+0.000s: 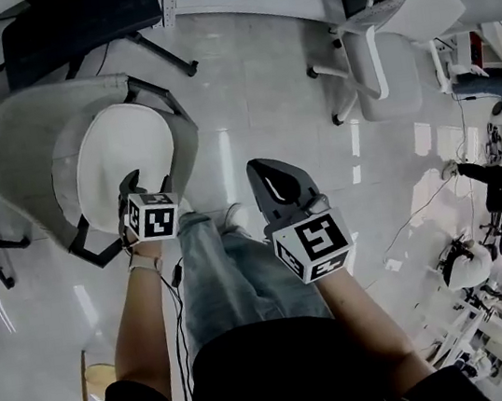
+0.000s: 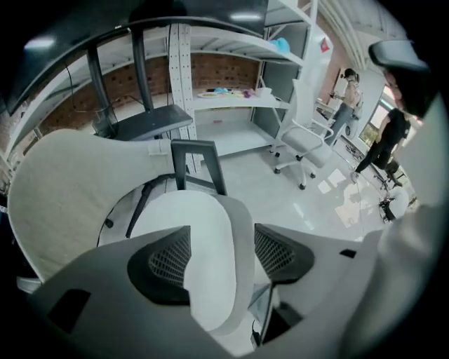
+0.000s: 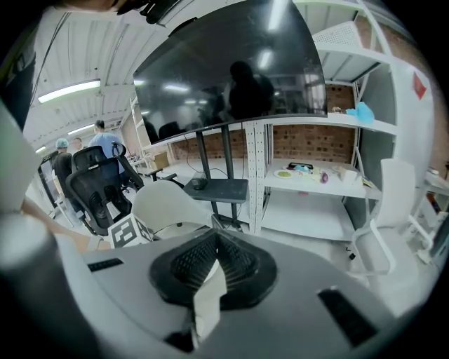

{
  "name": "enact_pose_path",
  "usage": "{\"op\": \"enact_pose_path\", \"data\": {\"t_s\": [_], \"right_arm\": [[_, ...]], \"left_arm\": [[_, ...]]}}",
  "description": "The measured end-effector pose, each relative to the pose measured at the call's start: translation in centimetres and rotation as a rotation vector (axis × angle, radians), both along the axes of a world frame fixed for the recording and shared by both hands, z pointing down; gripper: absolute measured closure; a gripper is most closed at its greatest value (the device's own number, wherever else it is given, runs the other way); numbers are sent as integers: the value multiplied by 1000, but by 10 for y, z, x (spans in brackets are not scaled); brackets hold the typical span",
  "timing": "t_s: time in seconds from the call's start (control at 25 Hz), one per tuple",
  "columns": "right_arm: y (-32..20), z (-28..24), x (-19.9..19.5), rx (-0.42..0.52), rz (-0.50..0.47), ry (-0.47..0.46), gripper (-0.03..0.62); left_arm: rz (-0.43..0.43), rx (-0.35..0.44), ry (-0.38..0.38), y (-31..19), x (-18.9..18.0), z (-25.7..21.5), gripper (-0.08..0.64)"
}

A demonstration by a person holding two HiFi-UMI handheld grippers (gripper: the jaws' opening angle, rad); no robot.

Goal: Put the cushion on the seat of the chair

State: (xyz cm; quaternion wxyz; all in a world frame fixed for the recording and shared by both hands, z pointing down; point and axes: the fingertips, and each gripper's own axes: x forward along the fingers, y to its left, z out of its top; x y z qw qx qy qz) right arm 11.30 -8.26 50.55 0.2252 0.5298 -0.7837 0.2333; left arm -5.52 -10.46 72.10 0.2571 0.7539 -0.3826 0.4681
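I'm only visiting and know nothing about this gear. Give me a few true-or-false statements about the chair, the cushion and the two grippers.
1. The white cushion lies in the chair. True.
2. The jaws of the left gripper are clamped on the cushion. False: they stand apart and do not press on it.
3. The jaws of the right gripper are together. True.
4. The chair holding the cushion is black. False: it is pale grey.

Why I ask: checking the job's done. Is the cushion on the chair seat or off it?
On. The cushion lies flat on the seat of the chair; the left gripper is open, not gripping it.
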Motion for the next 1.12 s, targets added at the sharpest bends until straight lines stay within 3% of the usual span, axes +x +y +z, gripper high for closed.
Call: {"op": "enact_pose_path", "data": {"t_s": [0.32,0.4,0.52,0.6,0.88,1.12], "right_arm": [[-3,-28,11,41,23,-16,584],[-8,-34,13,63,30,-23,584],[-12,-43,14,86,43,-29,584],[-13,-48,15,100,48,-34,584],[-23,-78,22,168,71,-53,584],[-26,-108,34,213,84,-65,584]], "left_arm": [[55,88,40,-13,29,-73,312],[66,112,69,-20,35,-93,363],[42,155,137,-29,45,-128,500],[27,201,199,-33,53,-154,536],[68,334,437,-37,86,-249,548],[71,405,474,-40,92,-300,548]]}}
